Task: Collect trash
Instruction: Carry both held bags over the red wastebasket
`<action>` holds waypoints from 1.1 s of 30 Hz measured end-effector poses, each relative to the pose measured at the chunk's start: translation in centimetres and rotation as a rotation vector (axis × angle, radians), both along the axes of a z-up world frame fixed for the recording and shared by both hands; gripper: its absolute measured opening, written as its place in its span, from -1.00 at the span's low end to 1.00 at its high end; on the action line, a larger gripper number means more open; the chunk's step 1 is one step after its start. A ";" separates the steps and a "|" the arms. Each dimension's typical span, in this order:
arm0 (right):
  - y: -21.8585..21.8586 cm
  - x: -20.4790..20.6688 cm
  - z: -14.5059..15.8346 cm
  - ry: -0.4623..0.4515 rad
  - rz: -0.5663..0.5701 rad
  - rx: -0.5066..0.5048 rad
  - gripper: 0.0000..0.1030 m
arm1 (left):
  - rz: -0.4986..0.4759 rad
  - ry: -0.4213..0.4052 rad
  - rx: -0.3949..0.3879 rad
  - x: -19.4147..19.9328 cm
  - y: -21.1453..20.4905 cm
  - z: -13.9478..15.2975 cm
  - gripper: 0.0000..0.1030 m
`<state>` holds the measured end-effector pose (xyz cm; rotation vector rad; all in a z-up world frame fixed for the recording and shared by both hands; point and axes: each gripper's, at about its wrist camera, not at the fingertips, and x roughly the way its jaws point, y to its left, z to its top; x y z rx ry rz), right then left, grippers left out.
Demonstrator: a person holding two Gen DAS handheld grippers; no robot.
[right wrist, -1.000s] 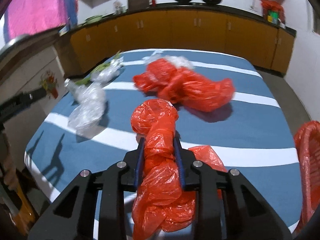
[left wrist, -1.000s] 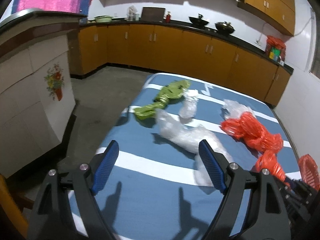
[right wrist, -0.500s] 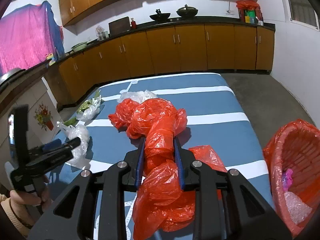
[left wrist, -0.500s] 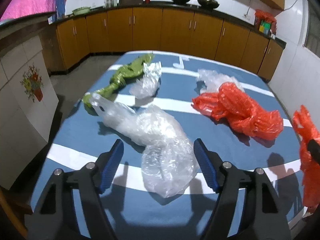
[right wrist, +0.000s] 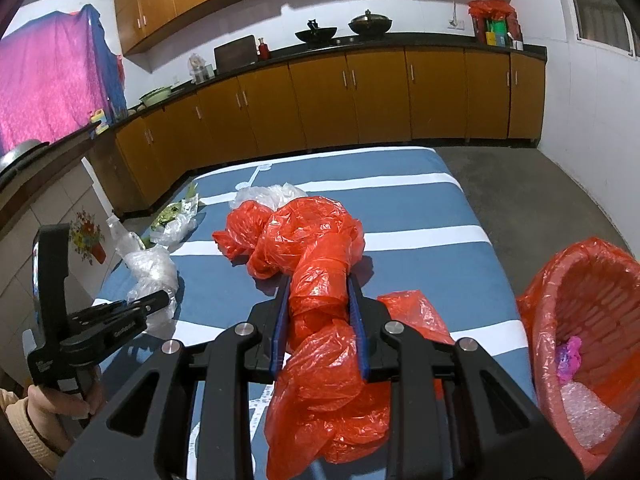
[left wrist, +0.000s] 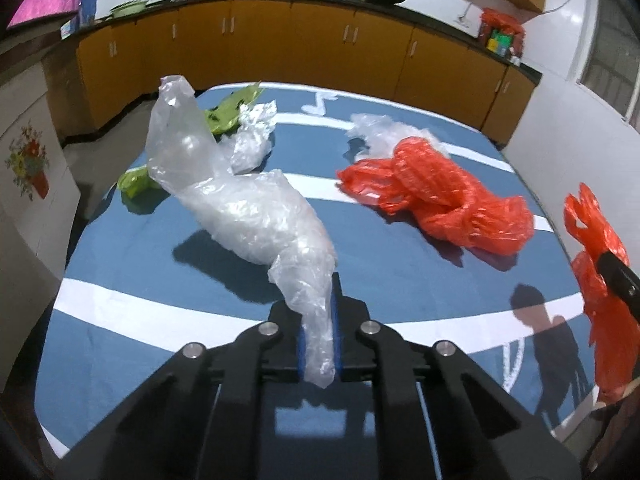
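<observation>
My left gripper [left wrist: 318,304] is closing on the near end of a long clear plastic bag [left wrist: 248,216]. Its blue pads pinch the bag, and the bag's far end sticks up over the blue striped table [left wrist: 120,264]. My right gripper [right wrist: 319,292] is shut on a crumpled red plastic bag [right wrist: 320,360] that hangs down between its fingers above the table. It shows at the right edge of the left wrist view as the red plastic bag [left wrist: 600,280]. A second red bag [left wrist: 436,196] lies mid-table.
A green bag [left wrist: 224,114] and a small clear bag [left wrist: 252,136] lie at the far left, with another clear bag [left wrist: 376,128] behind the red one. A red basket [right wrist: 592,320] lined with red plastic stands off the table's right edge, holding some trash. Cabinets line the far wall.
My left gripper moved in over the clear bag and its jaws came together on it; the bag's far end now stands up. My right gripper rose with the red bag.
</observation>
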<state>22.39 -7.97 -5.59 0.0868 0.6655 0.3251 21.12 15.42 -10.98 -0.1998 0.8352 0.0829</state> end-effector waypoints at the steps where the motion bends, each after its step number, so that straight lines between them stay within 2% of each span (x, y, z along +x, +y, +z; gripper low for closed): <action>1: -0.2 -0.1 0.1 -0.003 -0.003 0.002 -0.46 | -0.011 -0.011 0.000 -0.2 -0.2 0.3 -0.80; 8: -2.0 -0.5 1.5 -0.030 -0.043 0.026 -0.46 | -0.087 -0.084 -0.012 -1.2 -1.8 3.0 -0.80; 16: -5.8 -1.1 2.7 -0.052 -0.123 0.046 -0.46 | -0.206 -0.156 -0.006 -1.6 -5.8 5.9 -0.80; 24: -10.9 -2.2 3.4 -0.066 -0.239 0.060 -0.46 | -0.345 -0.193 -0.018 -1.3 -11.6 7.8 -0.80; 33: -17.9 -4.2 3.8 -0.066 -0.394 0.098 -0.46 | -0.573 -0.227 -0.055 -1.5 -20.4 8.8 -0.80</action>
